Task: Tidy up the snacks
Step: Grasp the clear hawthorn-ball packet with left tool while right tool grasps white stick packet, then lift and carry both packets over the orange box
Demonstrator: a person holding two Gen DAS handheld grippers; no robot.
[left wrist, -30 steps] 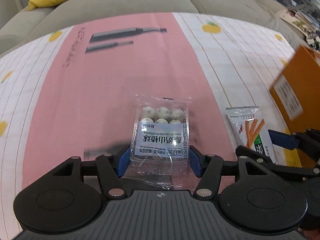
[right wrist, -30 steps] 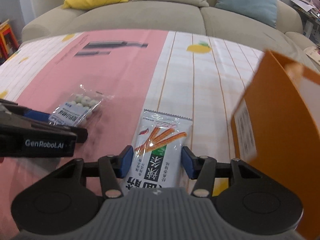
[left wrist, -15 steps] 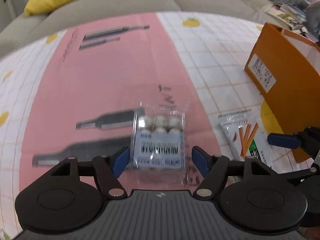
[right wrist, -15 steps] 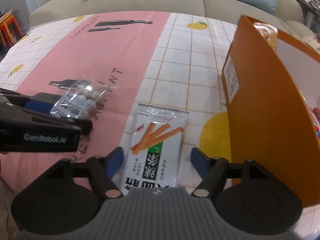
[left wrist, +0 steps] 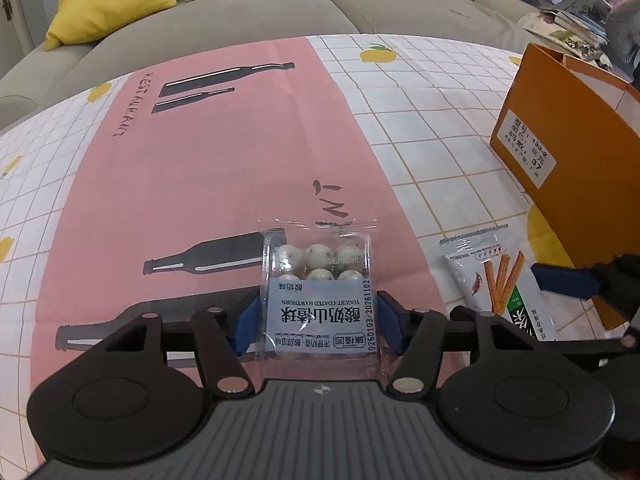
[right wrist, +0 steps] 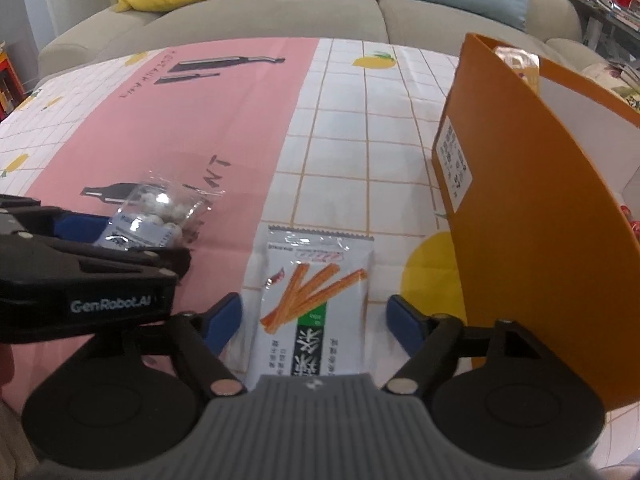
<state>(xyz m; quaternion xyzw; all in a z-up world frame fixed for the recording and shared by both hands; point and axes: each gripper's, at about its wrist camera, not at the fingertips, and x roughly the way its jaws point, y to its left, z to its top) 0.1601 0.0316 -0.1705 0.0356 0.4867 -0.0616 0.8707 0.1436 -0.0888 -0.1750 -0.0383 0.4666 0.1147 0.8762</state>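
hawthorn pack (left wrist: pixel 318 292) left | stick pack (right wrist: pixel 316 300) beside | box (right wrist: pixel 532 216) right

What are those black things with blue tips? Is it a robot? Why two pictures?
No robot: a person holds a pinching tool in each hand, each with a camera looking along its jaws. One picture comes from the left gripper, the other from the right gripper. The left jaws have just been closing and now pinch a bag of white balls. The right jaws have been closing too, around a bag of stick snacks lying on the tablecloth beside an orange box, but they do not touch it.
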